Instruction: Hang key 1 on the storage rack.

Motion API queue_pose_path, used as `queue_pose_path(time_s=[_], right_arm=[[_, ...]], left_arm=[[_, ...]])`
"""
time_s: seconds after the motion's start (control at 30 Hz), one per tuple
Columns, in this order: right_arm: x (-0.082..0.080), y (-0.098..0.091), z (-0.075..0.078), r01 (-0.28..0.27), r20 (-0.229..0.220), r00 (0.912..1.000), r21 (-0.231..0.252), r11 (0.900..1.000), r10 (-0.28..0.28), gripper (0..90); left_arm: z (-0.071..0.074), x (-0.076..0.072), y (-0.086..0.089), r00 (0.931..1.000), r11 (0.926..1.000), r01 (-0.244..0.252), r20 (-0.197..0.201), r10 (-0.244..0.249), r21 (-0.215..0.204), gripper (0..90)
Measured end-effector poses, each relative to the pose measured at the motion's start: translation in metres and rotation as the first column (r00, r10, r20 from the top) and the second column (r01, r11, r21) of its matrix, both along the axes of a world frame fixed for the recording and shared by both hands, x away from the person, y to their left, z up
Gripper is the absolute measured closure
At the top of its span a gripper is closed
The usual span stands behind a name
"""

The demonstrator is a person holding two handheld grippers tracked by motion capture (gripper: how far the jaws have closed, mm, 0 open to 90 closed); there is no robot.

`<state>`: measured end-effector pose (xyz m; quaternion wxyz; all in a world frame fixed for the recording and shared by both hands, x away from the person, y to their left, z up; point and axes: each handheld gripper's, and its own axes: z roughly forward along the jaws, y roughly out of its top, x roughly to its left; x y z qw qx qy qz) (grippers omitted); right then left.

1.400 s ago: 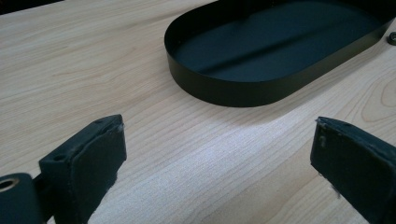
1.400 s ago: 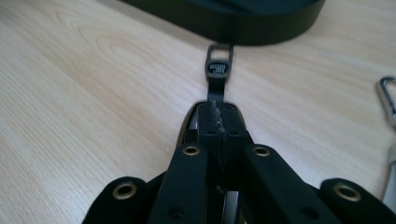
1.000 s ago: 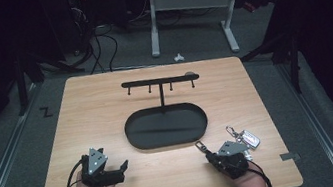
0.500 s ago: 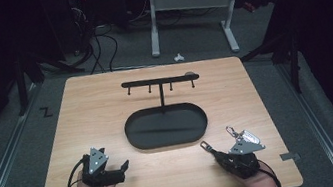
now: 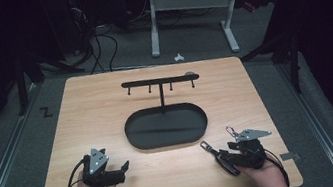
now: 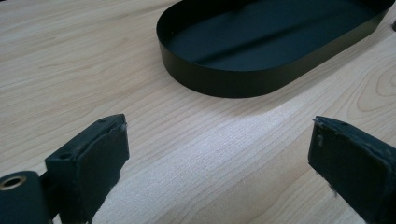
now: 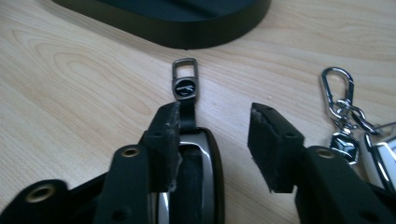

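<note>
Right gripper (image 5: pixel 225 160) sits near the table's front edge at about five o'clock from the black oval tray (image 5: pixel 168 141), its jaws spread apart around a car key fob (image 7: pixel 194 186). In the right gripper view the fob lies on the table (image 5: pixel 107 118) against the inner face of one pad, leaving a wide gap to the other, and its strap with a metal loop tag (image 7: pixel 185 84) points toward twelve o'clock at the tray wall. A second set of keys on a silver snap clip (image 7: pixel 341 100) lies just beside the gripper at about two o'clock.

Closing from here looks risky: with the fob off-centre, the far pad would likely sweep it sideways or pinch only its curved, glossy edge, so it could squirt out or twist on lifting. That same pad might also snag the neighbouring clip and drag it along. A low, flat fob may be scraped across the wood rather than gripped.

Left gripper (image 5: pixel 124 168) rests at about seven o'clock from the tray, jaws wide and holding nothing. Behind the tray, at twelve o'clock, stands the hook rack (image 5: pixel 158 81); a dangling strap could catch on it.
</note>
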<state>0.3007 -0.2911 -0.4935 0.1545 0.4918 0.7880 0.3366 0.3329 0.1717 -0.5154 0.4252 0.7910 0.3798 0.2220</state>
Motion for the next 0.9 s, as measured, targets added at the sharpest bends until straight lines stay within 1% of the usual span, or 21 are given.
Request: queue_pose_path(time_s=[0.03,0.07,0.1,0.13,0.17,0.2,0.23,0.3,0.33,0.37,0.4,0.47,0.53,0.6,0.63,0.67,0.7,0.8,0.83,0.9], right_arm=[[0.000,0.000,0.000,0.000,0.000,1.0000,0.000,1.0000,0.000,52.0],[0.003,-0.001,0.002,0.004,-0.027,0.9996,-0.025,0.9997,-0.004,51.7],[0.003,-0.001,0.002,0.004,-0.027,0.9996,-0.025,0.9997,-0.004,51.7],[0.007,-0.001,0.006,-0.008,-0.056,0.9984,-0.056,0.9984,0.005,50.9],[0.007,-0.001,0.006,-0.008,-0.056,0.9984,-0.056,0.9984,0.005,50.9],[0.009,0.000,0.008,-0.015,-0.071,0.9974,-0.076,0.9970,0.009,50.6],[0.011,0.001,0.010,-0.021,-0.092,0.9957,-0.097,0.9951,0.012,50.2],[0.015,0.002,0.012,-0.032,-0.124,0.9921,-0.127,0.9913,0.016,48.8],[0.019,0.004,0.015,-0.032,-0.149,0.9888,-0.172,0.9846,0.006,47.5],[0.019,0.004,0.015,-0.032,-0.149,0.9888,-0.172,0.9846,0.006,47.5],[0.020,0.004,0.016,-0.033,-0.160,0.9871,-0.188,0.9817,0.003,47.1],[0.025,0.005,0.018,-0.033,-0.198,0.9802,-0.204,0.9784,-0.008,46.2],[0.031,0.007,0.019,-0.043,-0.240,0.9706,-0.224,0.9735,-0.012,44.7],[0.035,0.010,0.020,-0.063,-0.271,0.9626,-0.261,0.9633,-0.010,41.9],[0.039,0.012,0.021,-0.081,-0.298,0.9544,-0.288,0.9543,-0.009,41.3],[0.040,0.013,0.021,-0.081,-0.307,0.9515,-0.296,0.9518,-0.015,41.1],[0.043,0.015,0.021,-0.091,-0.325,0.9455,-0.309,0.9466,-0.015,41.0],[0.050,0.018,0.022,-0.098,-0.367,0.9297,-0.332,0.9382,-0.032,39.9],[0.053,0.018,0.023,-0.108,-0.383,0.9231,-0.340,0.9342,-0.032,39.4],[0.058,0.020,0.025,-0.118,-0.407,0.9128,-0.352,0.9285,-0.038,39.6]], left_arm=[[0.000,0.000,0.000,1.0000,1.0000,0.002,-0.003,-0.002,0.000,5.6],[-0.001,0.000,0.000,1.0000,1.0000,0.004,-0.004,-0.004,0.000,5.7],[-0.001,0.000,-0.001,1.0000,1.0000,0.004,-0.003,-0.004,0.001,5.7],[-0.001,0.000,-0.001,1.0000,1.0000,0.006,-0.002,-0.006,0.001,5.7],[-0.001,0.000,-0.001,1.0000,1.0000,0.007,-0.002,-0.007,0.000,5.7],[-0.001,0.000,0.000,1.0000,1.0000,0.007,-0.001,-0.007,0.000,5.8],[-0.001,0.000,0.000,1.0000,1.0000,0.008,-0.001,-0.008,0.000,5.8],[-0.002,0.001,0.001,1.0000,0.9999,0.005,-0.005,-0.005,-0.015,6.1],[-0.002,0.002,0.000,1.0000,0.9998,0.005,-0.007,-0.005,-0.018,6.1],[-0.002,0.002,0.000,1.0000,0.9998,0.007,-0.007,-0.007,-0.020,6.1],[-0.002,0.003,0.000,0.9999,0.9997,0.012,-0.009,-0.013,-0.022,6.2],[-0.002,0.003,0.000,0.9998,0.9997,0.017,-0.009,-0.017,-0.019,6.2],[-0.002,0.003,0.000,0.9999,0.9996,0.016,-0.004,-0.016,-0.022,6.2],[-0.001,0.002,0.002,0.9999,0.9994,0.012,0.001,-0.012,-0.032,6.5],[-0.001,0.002,0.003,0.9999,0.9993,0.012,0.003,-0.012,-0.034,6.6],[0.000,0.002,0.003,0.9999,0.9994,0.012,0.005,-0.012,-0.034,6.6],[0.000,0.002,0.003,0.9999,0.9994,0.012,0.007,-0.012,-0.033,6.6],[0.000,0.001,0.003,0.9999,0.9995,0.014,0.008,-0.014,-0.029,6.6],[0.001,0.001,0.003,0.9999,0.9995,0.015,0.009,-0.015,-0.028,6.6],[0.001,0.001,0.003,0.9998,0.9995,0.017,0.009,-0.016,-0.026,6.6]])
